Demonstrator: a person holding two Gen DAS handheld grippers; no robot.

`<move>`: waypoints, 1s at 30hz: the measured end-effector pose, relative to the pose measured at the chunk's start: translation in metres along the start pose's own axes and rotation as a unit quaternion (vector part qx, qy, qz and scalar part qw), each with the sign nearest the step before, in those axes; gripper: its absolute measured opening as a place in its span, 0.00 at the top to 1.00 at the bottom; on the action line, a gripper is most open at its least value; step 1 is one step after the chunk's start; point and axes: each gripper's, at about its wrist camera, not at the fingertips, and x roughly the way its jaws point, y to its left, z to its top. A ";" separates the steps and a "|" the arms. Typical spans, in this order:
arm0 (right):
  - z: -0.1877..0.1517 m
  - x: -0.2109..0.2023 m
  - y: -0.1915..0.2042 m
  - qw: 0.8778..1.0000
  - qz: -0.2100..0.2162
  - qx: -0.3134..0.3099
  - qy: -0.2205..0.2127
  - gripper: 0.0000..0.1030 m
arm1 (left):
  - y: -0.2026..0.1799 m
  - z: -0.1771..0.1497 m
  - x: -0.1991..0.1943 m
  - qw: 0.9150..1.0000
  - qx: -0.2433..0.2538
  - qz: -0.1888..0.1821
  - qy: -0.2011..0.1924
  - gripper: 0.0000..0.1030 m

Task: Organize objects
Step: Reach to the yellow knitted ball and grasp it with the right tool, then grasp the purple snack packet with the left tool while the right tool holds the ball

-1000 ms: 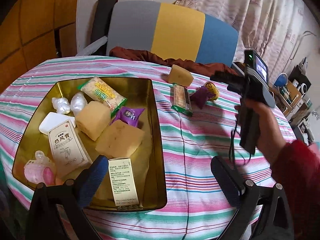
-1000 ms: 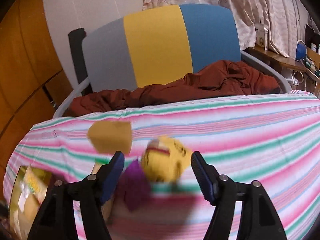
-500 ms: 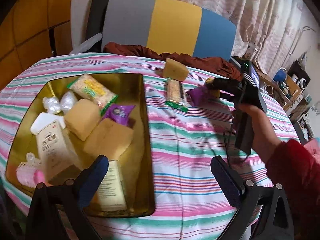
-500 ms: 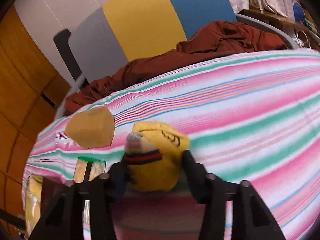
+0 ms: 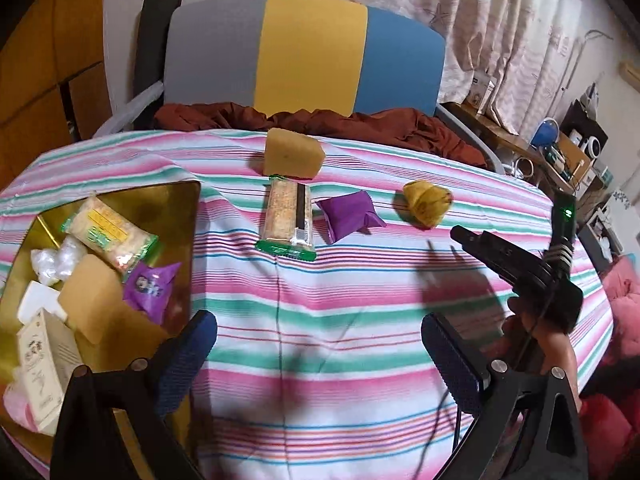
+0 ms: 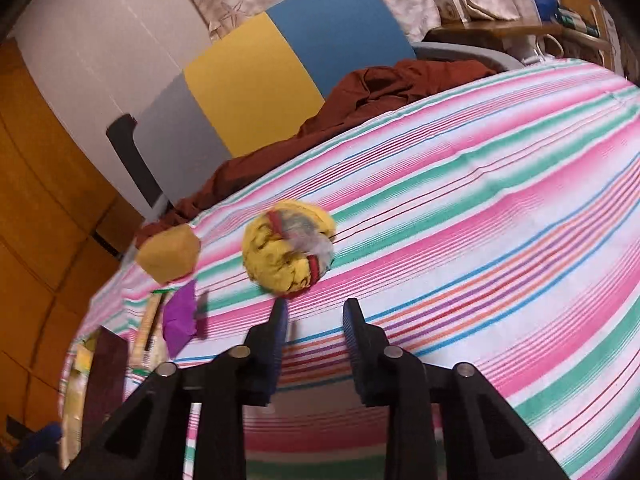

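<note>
A yellow wrapped ball lies on the striped tablecloth, just past the tips of my right gripper. Its jaws are drawn close together with nothing between them. In the left wrist view the same ball sits beside a purple packet, a green-edged cracker bar and a yellow sponge cake. The right gripper hovers to the ball's right, held by a hand. My left gripper is open and empty over the cloth, right of the gold tray.
The tray holds several snacks, among them a cracker pack, a purple sweet and a white box. A grey, yellow and blue chair with a rust-red cloth stands behind the table. Shelves crowd the right.
The right gripper closed around the yellow ball half a second ago; now the ball lies free ahead of its tips and the view has rolled. The left gripper has slid right, away from the tray.
</note>
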 end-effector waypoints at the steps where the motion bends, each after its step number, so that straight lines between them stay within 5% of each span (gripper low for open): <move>1: 0.007 -0.002 0.005 1.000 -0.009 -0.011 -0.012 0.50 | 0.000 0.000 0.002 1.000 -0.006 -0.001 0.000 0.00; 6: 0.042 0.017 0.041 0.996 -0.012 -0.082 -0.025 0.27 | 0.003 -0.005 0.009 1.000 -0.013 0.008 0.010 0.00; 10: 0.045 0.057 0.053 0.994 -0.049 -0.097 0.027 0.26 | 0.007 -0.004 0.012 1.000 -0.021 0.013 0.018 0.00; 11: 0.043 0.063 0.051 0.993 -0.055 -0.095 0.037 0.28 | 0.007 -0.003 0.013 1.000 -0.020 0.014 0.018 0.00; 13: 0.035 0.069 0.043 0.994 -0.044 -0.088 0.037 0.48 | 0.004 0.001 0.016 1.000 -0.014 0.017 0.013 0.00; 16: 0.031 0.059 0.030 0.997 -0.025 -0.064 0.022 0.55 | -0.001 0.011 0.029 1.000 -0.008 0.016 0.020 0.00; 30: -0.013 -0.022 -0.001 0.994 -0.077 -0.037 -0.064 0.56 | -0.031 0.055 0.112 0.999 -0.036 0.010 0.034 0.00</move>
